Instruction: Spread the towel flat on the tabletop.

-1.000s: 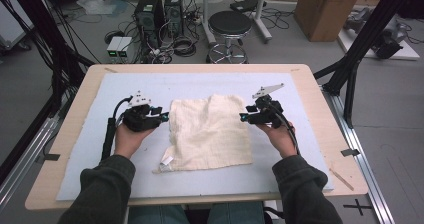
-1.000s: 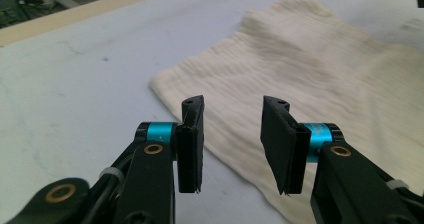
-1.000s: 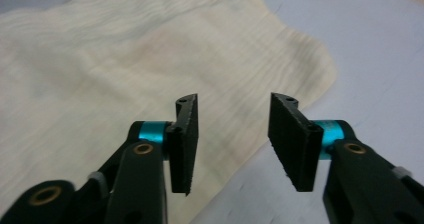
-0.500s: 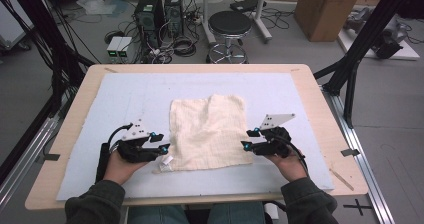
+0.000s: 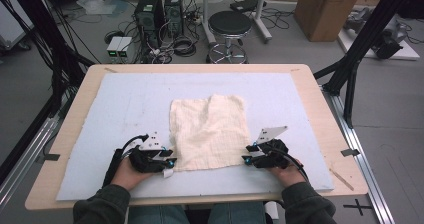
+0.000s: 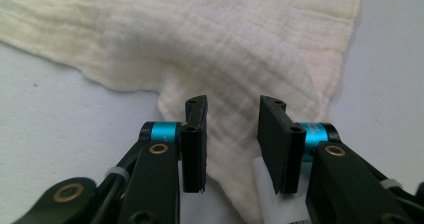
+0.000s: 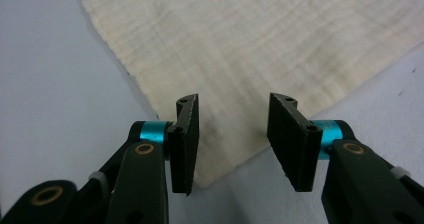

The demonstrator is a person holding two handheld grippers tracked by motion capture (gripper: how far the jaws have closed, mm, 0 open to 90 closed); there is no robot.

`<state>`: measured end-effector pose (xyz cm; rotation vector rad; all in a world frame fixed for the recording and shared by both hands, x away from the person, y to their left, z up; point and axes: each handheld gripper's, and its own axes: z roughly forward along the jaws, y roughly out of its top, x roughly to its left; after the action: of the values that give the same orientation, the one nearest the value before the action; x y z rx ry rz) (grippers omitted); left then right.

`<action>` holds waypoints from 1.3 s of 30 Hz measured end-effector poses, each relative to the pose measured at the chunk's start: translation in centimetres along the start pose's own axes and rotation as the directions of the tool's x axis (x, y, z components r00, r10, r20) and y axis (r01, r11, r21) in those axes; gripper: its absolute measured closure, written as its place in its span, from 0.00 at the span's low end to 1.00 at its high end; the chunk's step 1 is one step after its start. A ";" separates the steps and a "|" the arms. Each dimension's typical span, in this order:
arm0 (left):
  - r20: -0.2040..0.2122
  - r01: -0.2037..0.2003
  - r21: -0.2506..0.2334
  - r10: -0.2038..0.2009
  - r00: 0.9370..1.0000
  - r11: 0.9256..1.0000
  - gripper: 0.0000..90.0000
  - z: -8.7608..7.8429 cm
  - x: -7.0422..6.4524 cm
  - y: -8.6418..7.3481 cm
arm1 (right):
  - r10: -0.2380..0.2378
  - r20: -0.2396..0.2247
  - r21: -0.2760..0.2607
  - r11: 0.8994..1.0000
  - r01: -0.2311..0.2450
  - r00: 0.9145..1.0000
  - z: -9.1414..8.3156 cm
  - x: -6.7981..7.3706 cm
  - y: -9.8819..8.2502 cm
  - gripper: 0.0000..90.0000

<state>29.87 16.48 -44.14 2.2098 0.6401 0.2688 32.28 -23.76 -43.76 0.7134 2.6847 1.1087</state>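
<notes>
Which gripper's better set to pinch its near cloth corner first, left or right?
Left, probably. The left gripper already has the cloth corner lying between its open jaws. The right gripper straddles its corner tip too, but less fabric sits between its pads. Close call.

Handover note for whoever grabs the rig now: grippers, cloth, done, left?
Left gripper: open, jaws just closing, astride the cloth at its near left corner by the white tag.
Right gripper: open, jaws just closing, astride the near right corner.
Cloth lies nearly flat on the blue mat, far edge rumpled.
Done: both corners lined up.
Left: pinch both, probably then lift or fold.
</notes>
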 end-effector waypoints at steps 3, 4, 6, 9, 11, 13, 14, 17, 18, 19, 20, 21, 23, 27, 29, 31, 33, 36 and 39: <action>-0.012 -0.005 -0.002 0.005 1.000 1.000 0.77 0.0 0.0 0.0 | 0.002 0.009 0.002 1.000 -0.002 1.000 0.0 -0.1 0.0 0.68; -0.011 -0.007 -0.003 0.007 1.000 1.000 0.78 0.0 0.0 0.0 | 0.000 0.016 0.003 1.000 0.000 1.000 0.0 -0.1 0.0 0.70; -0.020 -0.019 0.003 0.019 1.000 1.000 0.82 0.0 -0.1 0.0 | 0.000 0.019 0.004 1.000 0.000 1.000 0.1 -0.1 0.0 0.74; -0.042 -0.028 0.002 0.028 0.999 1.000 0.91 0.1 -0.2 0.1 | 0.012 0.016 0.003 1.000 -0.013 1.000 0.1 -0.4 0.0 0.82; -0.048 -0.029 0.007 0.030 0.998 1.000 0.94 0.0 -0.2 0.1 | 0.018 0.014 0.004 1.000 -0.018 1.000 0.0 -0.6 0.0 0.88; -0.048 -0.021 0.006 0.022 0.999 1.000 0.97 -0.1 -0.2 0.1 | 0.019 0.009 0.004 1.000 -0.019 1.000 0.0 -0.7 0.1 0.92; -0.049 -0.025 0.008 0.025 0.998 1.000 0.98 -0.1 -0.2 0.1 | 0.015 0.010 0.003 1.000 -0.015 1.000 0.1 -0.7 0.1 0.94; -0.061 -0.031 0.014 0.032 0.998 0.999 0.98 -0.4 -0.4 0.0 | 0.002 0.010 0.013 1.000 -0.002 1.000 0.0 -0.4 0.2 0.97; -0.066 -0.031 0.013 0.032 0.997 0.999 0.98 -0.6 -0.5 -0.1 | 0.004 0.004 0.016 1.000 -0.004 1.000 0.0 -0.3 0.3 0.97; -0.069 -0.033 0.015 0.034 0.997 0.999 0.98 -0.8 -0.6 -0.1 | -0.004 -0.003 0.015 1.000 0.004 1.000 0.0 -0.3 0.3 0.97; -0.072 -0.032 0.009 0.032 0.997 0.999 0.98 -1.0 -0.6 -0.2 | 0.001 -0.008 0.015 1.000 -0.001 1.000 -0.1 -0.2 0.3 0.97; -0.077 -0.032 0.009 0.032 0.996 0.999 0.98 -1.2 -0.6 -0.2 | 0.001 -0.013 0.017 1.000 -0.001 1.000 -0.2 0.0 0.3 0.97; -0.081 -0.029 0.001 0.029 0.996 1.000 0.98 -1.7 -0.7 -0.3 | -0.011 -0.019 0.009 1.000 0.011 1.000 -0.4 0.3 0.4 0.97; -0.091 -0.029 -0.020 0.027 0.995 0.999 0.98 -2.7 -0.9 -0.4 | -0.031 -0.025 0.003 1.000 0.031 0.999 -0.9 1.1 0.6 0.97; -0.091 -0.029 -0.026 0.027 0.996 0.999 0.98 -3.0 -1.2 -0.4 | -0.030 -0.031 -0.004 1.000 0.030 0.999 -1.2 1.3 0.5 0.97; -0.088 -0.031 -0.031 0.028 0.996 0.999 0.98 -3.2 -1.5 -0.4 | -0.031 -0.032 -0.006 1.000 0.031 0.999 -1.4 1.5 0.4 0.97; -0.085 -0.037 -0.029 0.035 0.996 0.999 0.98 -3.3 -1.8 -0.4 | -0.037 -0.030 -0.007 0.999 0.037 0.999 -1.7 1.7 0.2 0.97; -0.079 -0.047 -0.027 0.045 0.996 0.999 0.98 -3.5 -2.1 -0.6 | -0.034 -0.038 -0.002 0.999 0.034 0.999 -2.0 2.1 -0.2 0.97; -0.068 -0.045 -0.026 0.043 0.997 0.999 0.98 -3.8 -2.4 -0.7 | -0.042 -0.047 0.005 0.999 0.042 0.998 -2.2 2.5 -0.6 0.97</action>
<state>26.11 18.06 -42.15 2.1982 0.6208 0.3738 29.15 -24.28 -42.55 0.6361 2.7302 1.1213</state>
